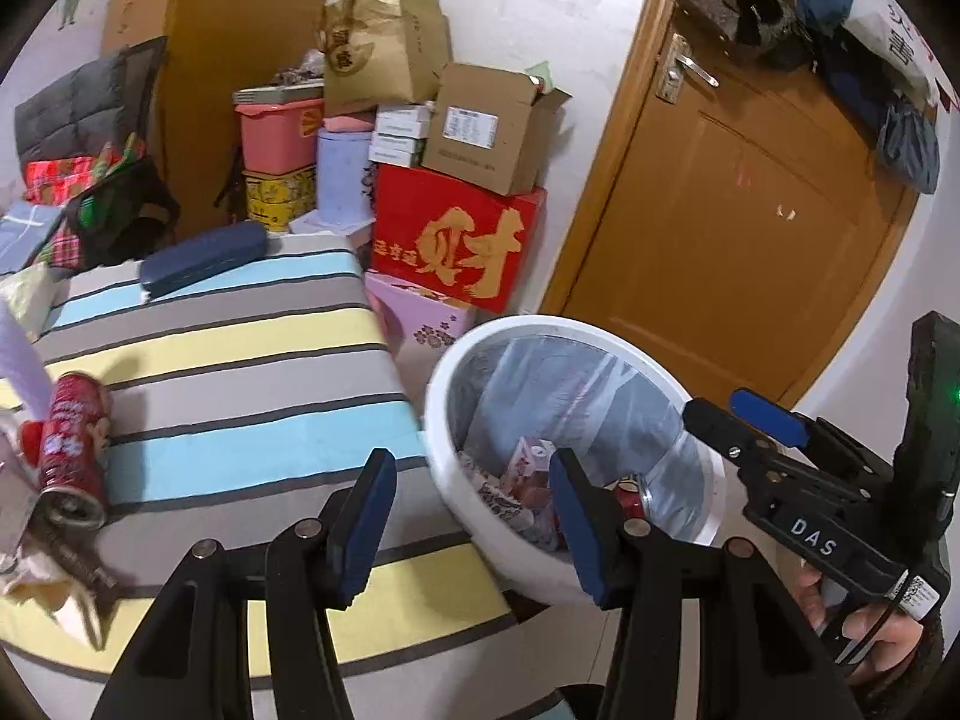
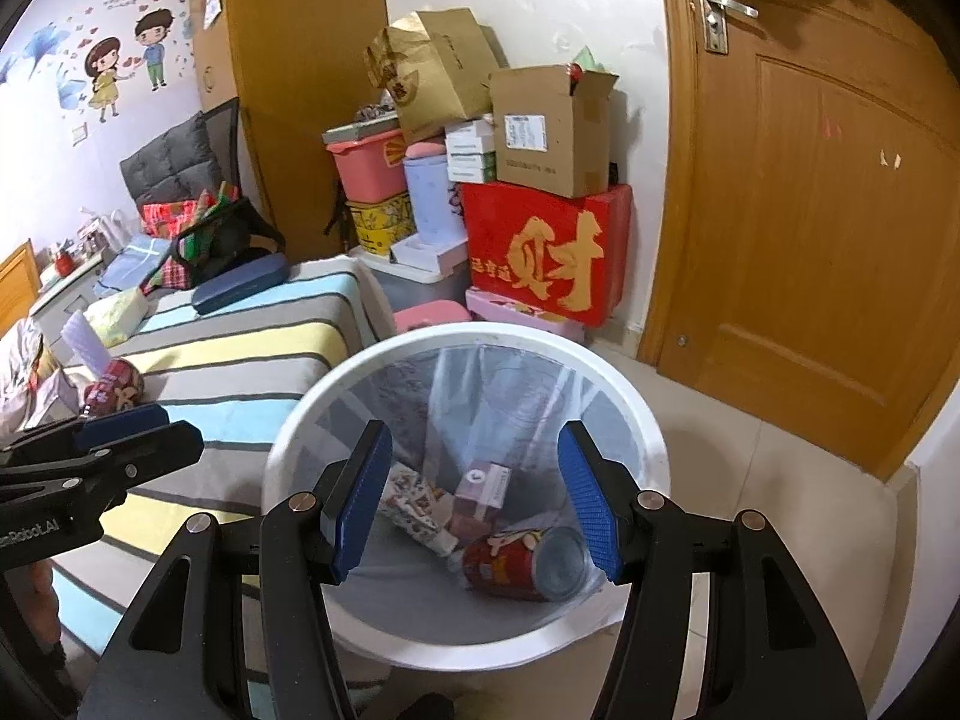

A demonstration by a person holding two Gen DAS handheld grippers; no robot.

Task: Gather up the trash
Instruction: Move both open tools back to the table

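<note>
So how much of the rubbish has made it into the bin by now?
Some has: a red can and a couple of small cartons lie at the bottom of the white bin. Nothing is in hand now; the left gripper and right gripper both have empty, open jaws. Left to collect: another red can on the striped bed, beside crumpled wrappers.

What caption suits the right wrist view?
Open right gripper above white bin holding a red can.

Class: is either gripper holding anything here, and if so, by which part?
Nothing is held. The left gripper and right gripper both stand open and empty above the white bin.
</note>
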